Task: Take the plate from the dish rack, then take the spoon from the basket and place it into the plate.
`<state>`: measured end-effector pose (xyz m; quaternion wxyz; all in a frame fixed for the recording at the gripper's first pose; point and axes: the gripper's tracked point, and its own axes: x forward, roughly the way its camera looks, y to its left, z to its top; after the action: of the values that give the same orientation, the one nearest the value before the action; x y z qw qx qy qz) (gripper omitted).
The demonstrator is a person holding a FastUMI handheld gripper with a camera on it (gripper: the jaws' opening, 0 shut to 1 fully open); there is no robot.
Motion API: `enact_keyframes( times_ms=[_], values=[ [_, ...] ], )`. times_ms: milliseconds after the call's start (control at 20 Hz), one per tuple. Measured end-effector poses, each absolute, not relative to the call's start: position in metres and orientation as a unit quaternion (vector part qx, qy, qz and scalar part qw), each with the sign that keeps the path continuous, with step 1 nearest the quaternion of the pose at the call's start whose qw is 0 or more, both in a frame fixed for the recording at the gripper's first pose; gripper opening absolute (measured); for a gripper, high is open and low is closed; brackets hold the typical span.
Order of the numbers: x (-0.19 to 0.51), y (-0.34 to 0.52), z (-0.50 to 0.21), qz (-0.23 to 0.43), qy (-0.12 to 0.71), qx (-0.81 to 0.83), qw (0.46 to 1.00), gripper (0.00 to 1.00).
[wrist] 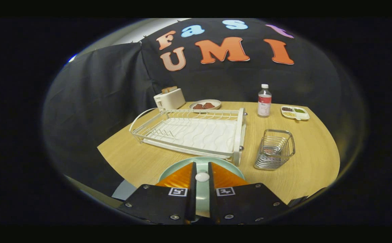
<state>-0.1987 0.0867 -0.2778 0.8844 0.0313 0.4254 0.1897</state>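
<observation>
In the gripper view, the gripper (202, 168) pointed forward and slightly down over the near edge of the wooden table (310, 162). Its two fingers (182, 175) stood close together, a narrow gap between them, and a small white rounded object, apparently the spoon (202, 176), sat in that gap with both fingers pressed against it. Directly under the fingers lay the pale green plate (201, 162), flat on the table just in front of the dish rack (196, 133).

The white dish rack held nothing on its ribbed drain tray. To its right, a little apart, stood the wire basket (276, 149), with nothing visible inside. Beyond the rack, a cream toaster (169, 98) had a slice of bread poking from its slot, and a shallow dish (205, 104) beside it carried two dark reddish pieces. A plastic bottle (264, 100) stood upright farther right, next to a divided tray (295, 112) holding small portions of dark, green and yellow foods.
</observation>
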Motion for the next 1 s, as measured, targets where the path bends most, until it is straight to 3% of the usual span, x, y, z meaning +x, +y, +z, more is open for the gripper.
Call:
enact_keyframes(
  times_ms=[550, 850, 1000],
  values=[
    [-0.235, 0.083, -0.326, 0.180, 0.508, 0.021, 0.842, 0.23],
    [-0.192, 0.074, -0.275, 0.159, 0.451, 0.023, 0.878, 0.48],
    [-0.158, 0.064, -0.231, 0.148, 0.393, 0.007, 0.908, 0.56]
  ],
)
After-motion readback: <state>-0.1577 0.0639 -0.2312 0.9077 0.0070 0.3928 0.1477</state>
